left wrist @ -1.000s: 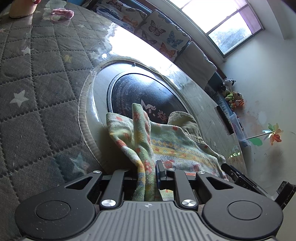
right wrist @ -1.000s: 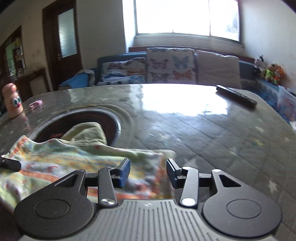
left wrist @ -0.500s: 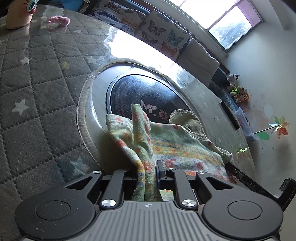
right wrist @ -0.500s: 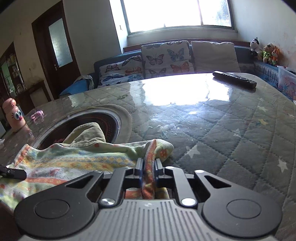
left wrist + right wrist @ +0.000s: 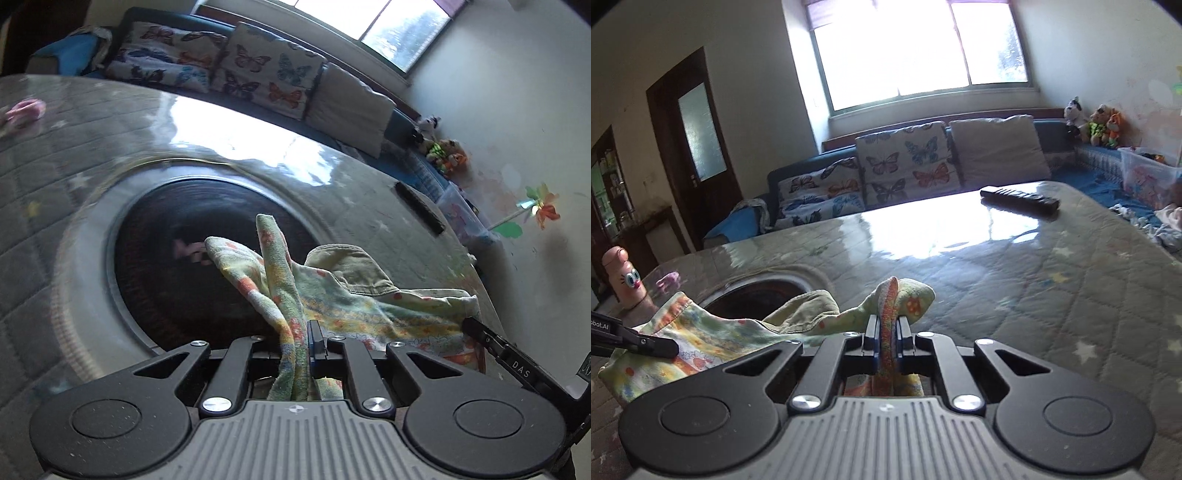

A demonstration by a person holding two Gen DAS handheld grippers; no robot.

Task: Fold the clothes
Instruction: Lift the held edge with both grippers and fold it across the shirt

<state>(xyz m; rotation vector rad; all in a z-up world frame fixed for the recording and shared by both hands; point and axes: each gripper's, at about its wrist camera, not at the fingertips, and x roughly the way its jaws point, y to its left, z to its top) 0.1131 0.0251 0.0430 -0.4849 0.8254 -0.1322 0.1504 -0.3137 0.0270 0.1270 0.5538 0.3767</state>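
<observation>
Starting with the left wrist view: a narrow, tight pinch by the left claw (image 5: 301, 345) on a bunched edge of the flowered garment (image 5: 369, 299), with cloth squeezed between the jaws and trailing back under the body. Same grip as a second ago, but higher and tipped up now, with motion blur across the quilted worktop (image 5: 74, 184) and the dark round inset (image 5: 177, 266). Rest of the cloth strung out to the right toward the other claw's finger, an olive part humped up behind, partly over the inset's near rim. Remote control (image 5: 419, 206) well apart, far across the worktop. Over to the right wrist view: the big change here. A second ago, wide open with the jaws astride the garment's near corner; half a second ago, snapped shut; now the right claw (image 5: 886, 339) locked narrow on that corner, an orange-edged fold standing up between the jaws. Raised too, judging by more room and window in frame. Garment slung low leftward across the worktop to the left claw's finger, near the pink toy figure (image 5: 622, 277). So, two edges secured, one per claw, and the cloth coming off the surface. Looks like either a shake-out to spread it flat or a carry-over of this edge onto the far side for a fold. Too early to call which. Slack middle worth watching for a crooked crease.
</observation>
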